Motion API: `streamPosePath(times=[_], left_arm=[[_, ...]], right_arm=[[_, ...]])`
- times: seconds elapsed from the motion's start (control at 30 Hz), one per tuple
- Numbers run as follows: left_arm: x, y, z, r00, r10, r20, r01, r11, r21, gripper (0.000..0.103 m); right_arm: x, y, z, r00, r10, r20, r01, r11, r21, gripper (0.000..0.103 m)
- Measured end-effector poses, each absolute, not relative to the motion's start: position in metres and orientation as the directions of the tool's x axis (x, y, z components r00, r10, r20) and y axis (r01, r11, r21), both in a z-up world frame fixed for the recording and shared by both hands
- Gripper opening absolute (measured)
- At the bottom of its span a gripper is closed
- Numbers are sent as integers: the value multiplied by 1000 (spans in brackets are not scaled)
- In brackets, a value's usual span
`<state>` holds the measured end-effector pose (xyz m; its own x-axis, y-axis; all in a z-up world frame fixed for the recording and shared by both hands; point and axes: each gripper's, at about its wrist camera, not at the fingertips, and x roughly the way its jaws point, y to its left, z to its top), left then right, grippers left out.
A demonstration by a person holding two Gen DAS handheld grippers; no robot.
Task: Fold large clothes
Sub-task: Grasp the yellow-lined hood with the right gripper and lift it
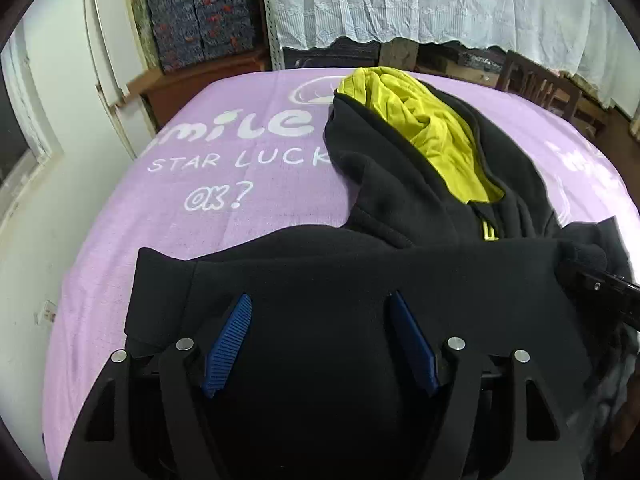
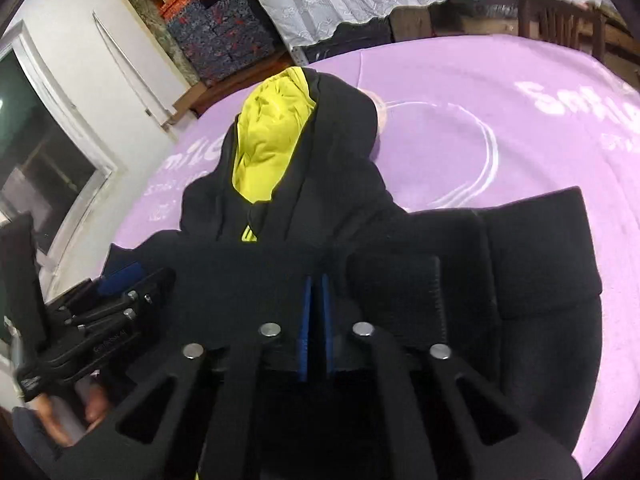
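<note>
A black hoodie [image 1: 360, 288] is lying on a purple blanket [image 1: 224, 200], its hood [image 1: 416, 132] pointing toward the far side and showing a yellow lining [image 2: 268, 148]; the body is forming a folded band across the near edge, with a cuff [image 2: 396, 292] lying on top of it. The left gripper [image 1: 320, 340] is hovering over this band with its blue pads [image 1: 228, 344] spread wide, nothing pinched between them. The right gripper [image 2: 316, 308] is resting at the fabric with its pads pressed together; whether cloth is caught between them cannot be told. A white curtain [image 1: 420, 0] and stacked boxes [image 1: 200, 20] are standing beyond the far edge.
</note>
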<state>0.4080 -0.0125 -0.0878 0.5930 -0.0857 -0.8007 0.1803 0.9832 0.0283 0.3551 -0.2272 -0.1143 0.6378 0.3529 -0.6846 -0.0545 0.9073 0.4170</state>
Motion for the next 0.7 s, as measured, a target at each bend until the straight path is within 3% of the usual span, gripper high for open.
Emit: streamPosePath(times=[0.1,0.17,0.3,0.37,0.43,0.57,0.7], left_arm=[[402,5,-75,607,-123,-785,156,987,-35,68],[399,22,-68,649,-57,-759,105,994,15,68],[418,53,-87,582,-52,-811,49,998,-29,68],[417,42,-91,604,38,-796,41,996,79,76],[411,32,-86,618,74,-783,44,991,129,73],[381,20,-55,659,-68,-749,135,990,28,73],[345,-21,-58,684,-93,-724,264,956,127,79]], right_arm=[[349,-238,-106,654,378,-656,-44,884,465,6],[344,-239,-94,685,330,-649,-43,908,417,7],[345,-252,-98,682,250,-688,22,933,360,6],[353,-256,-120,655,273,-704,33,921,387,0],[353,-262,-121,649,298,-700,40,906,422,4],[331,-254,-95,679,345,-648,-32,896,443,7],[311,-217,-88,660,379,-648,-151,913,380,8]])
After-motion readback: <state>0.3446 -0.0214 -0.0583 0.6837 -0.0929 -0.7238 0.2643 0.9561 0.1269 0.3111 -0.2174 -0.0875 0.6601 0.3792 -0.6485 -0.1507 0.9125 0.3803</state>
